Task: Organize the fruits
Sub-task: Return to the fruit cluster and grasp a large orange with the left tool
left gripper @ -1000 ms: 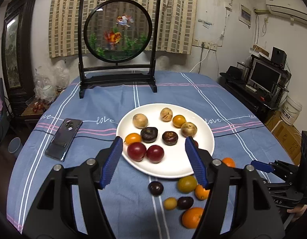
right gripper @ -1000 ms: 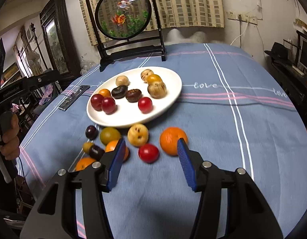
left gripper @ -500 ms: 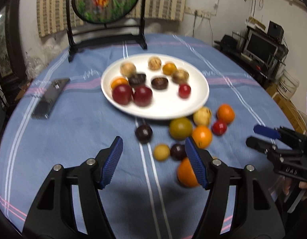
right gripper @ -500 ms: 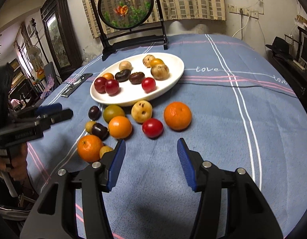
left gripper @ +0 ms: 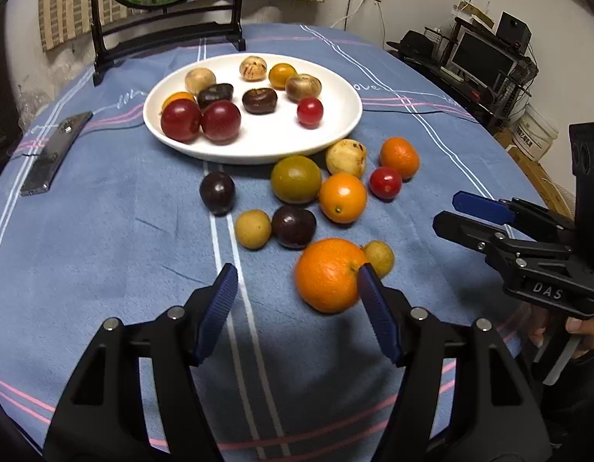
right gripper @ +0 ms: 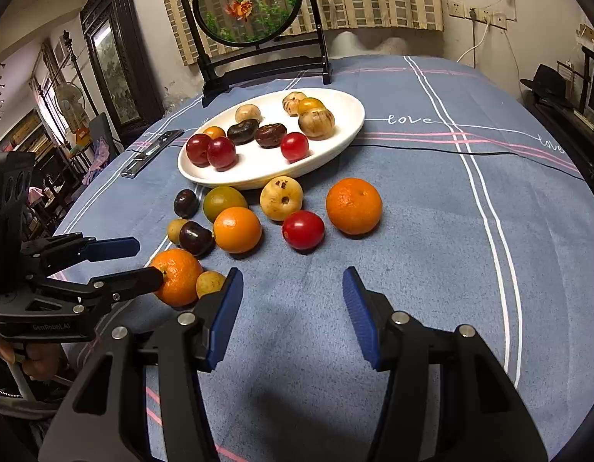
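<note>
A white plate [left gripper: 266, 142] [right gripper: 258, 171] holds several red, dark, brown and orange fruits. In front of it, several loose fruits lie on the blue cloth. Among them are a dark plum [left gripper: 216, 192], a red one [right gripper: 303, 229] and a tangerine [right gripper: 353, 205]. My left gripper [left gripper: 295, 281] [right gripper: 148, 260] is open and tilted down over the near fruits. A large orange [left gripper: 327, 275] [right gripper: 177, 275] lies at its right fingertip, and the pads do not press on it. My right gripper [right gripper: 292, 281] [left gripper: 447, 211] is open above bare cloth, short of the red fruit.
A phone [left gripper: 54, 154] lies left of the plate. A round fish screen on a black stand [right gripper: 246, 0] stands at the table's far end. A person's hand [left gripper: 583, 327] holds the right gripper. Shelves and a monitor [left gripper: 485, 57] stand beyond the table's right edge.
My left gripper has dropped and tipped downward, from over the plate to the loose fruits in front of it. The large orange now sits at its right finger. The right gripper barely moved.
</note>
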`<state>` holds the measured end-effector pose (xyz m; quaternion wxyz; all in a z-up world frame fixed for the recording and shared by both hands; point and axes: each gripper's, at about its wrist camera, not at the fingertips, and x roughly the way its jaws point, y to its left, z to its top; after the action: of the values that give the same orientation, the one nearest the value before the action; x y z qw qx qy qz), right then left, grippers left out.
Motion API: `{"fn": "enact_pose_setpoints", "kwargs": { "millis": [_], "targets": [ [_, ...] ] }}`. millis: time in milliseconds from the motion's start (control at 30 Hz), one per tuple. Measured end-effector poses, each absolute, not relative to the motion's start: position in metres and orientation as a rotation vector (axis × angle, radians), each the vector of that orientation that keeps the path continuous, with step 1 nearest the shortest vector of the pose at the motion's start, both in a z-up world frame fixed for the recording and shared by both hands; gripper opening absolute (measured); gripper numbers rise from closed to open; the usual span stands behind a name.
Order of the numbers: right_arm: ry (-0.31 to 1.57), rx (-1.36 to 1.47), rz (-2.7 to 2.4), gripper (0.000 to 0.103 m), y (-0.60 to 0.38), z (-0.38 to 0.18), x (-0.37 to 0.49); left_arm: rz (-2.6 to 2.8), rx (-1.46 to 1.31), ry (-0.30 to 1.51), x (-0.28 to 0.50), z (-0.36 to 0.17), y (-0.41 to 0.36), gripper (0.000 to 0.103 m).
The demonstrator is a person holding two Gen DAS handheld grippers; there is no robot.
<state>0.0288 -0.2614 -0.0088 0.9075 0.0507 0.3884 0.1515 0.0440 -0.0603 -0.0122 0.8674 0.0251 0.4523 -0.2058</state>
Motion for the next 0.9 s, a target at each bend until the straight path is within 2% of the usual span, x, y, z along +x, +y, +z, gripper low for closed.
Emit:
{"fn": "enact_pose_setpoints", "kwargs": {
  "millis": [200,267,300,333,667,733,900],
  "targets": [
    [0.808,0.111,0.311,0.055,-0.266,-0.012,0.028,-0.491,0.074,0.963,0.037,-0.014,-0.069,0.066],
    [0.809,0.114,0.311,0.055,-0.266,-0.013,0.027,-0.475,0.095,0.977,0.04,-0.022,-0.072,0.061],
    [0.809,0.113,0.311,0.055,-0.266,-0.013,0.027,-0.47,0.091,0.999,0.043,-0.028,-0.073,0.052],
    [0.809,0.112,0.313,0.055,-0.266,-0.013,0.027,-0.478,0.077,1.022,0.047,-0.033,-0.073,0.05],
    [0.825,0.077,0.235,0.055,-0.272,-0.012,0.043,-0.477,0.111,0.998,0.064,-0.036,-0.088,0.052],
    [0.827,0.09,0.2,0.055,-0.279,-0.008,0.054,-0.487,0.11,0.993,0.065,-0.036,-0.088,0.046],
    [0.818,0.105,0.144,0.055,-0.284,-0.002,0.08,-0.506,0.097,0.99,0.067,-0.036,-0.084,0.045]
  ]
}}
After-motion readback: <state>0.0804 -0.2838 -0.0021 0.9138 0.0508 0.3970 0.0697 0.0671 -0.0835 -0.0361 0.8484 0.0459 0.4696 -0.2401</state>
